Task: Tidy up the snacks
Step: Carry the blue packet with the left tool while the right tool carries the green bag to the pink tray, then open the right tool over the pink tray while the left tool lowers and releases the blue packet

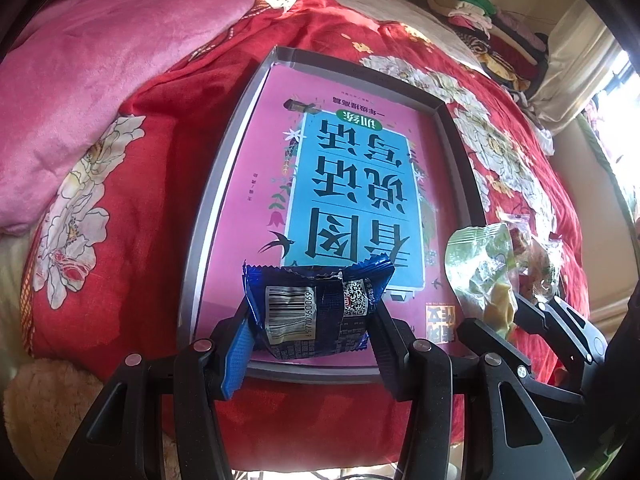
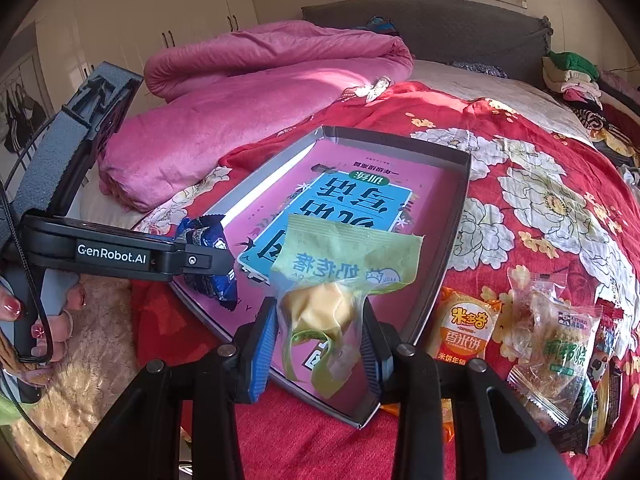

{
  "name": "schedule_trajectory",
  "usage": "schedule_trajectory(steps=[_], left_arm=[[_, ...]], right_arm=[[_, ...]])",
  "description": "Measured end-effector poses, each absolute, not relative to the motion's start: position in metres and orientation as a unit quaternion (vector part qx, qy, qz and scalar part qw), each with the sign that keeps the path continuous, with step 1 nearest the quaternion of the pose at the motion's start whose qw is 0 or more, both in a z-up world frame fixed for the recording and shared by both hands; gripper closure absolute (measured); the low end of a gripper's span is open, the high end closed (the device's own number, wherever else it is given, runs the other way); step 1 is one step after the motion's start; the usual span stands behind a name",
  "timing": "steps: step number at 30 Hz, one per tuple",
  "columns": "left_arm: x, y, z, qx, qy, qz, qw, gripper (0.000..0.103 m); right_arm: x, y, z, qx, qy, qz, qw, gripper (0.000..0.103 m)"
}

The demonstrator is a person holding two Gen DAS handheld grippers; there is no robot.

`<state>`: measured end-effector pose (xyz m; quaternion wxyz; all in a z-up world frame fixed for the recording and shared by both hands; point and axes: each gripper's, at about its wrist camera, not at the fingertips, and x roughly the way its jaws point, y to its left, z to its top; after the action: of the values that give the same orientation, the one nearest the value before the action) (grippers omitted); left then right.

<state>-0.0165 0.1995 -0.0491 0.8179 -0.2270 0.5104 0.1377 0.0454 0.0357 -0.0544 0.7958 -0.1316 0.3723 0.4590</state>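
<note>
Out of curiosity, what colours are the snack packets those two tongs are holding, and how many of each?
Blue packet: 1, in the left tongs
Green packet: 1, in the right tongs
Total: 2

Sunlit bed (image 2: 520,92), grey headboard (image 2: 440,28), white wardrobe (image 2: 160,12).

Pink blanket (image 2: 256,92) bunched on a red floral bedspread (image 2: 520,184), white wardrobe (image 2: 160,12) behind

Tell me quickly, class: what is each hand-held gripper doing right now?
Left hand-held gripper: closed on the blue snack packet.
Right hand-held gripper: closed on the green snack packet.
</note>
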Motion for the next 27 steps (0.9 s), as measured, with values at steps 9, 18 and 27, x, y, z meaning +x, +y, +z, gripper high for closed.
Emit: schedule_trajectory(steps=[9,18,27], left_arm=[[-0.012,0.19,-0.054,-0.209,0.522,0.132,0.816,0.048],[-0.01,0.191,-0.059,-0.209,0.524,0.136,0.815,0.048],[-0.01,0.194,-0.064,-0.215,0.526,0.139,0.811,0.048]], right_arm=[[0.048,0.04,-0.069,-0.145,0.391,0.454,0.787,0.064],[0.047,0.039,-0.074,-0.149,0.398,0.453,0.783,0.064],[0.046,0.038,-0.075,-0.148,0.4,0.456,0.781,0.064]])
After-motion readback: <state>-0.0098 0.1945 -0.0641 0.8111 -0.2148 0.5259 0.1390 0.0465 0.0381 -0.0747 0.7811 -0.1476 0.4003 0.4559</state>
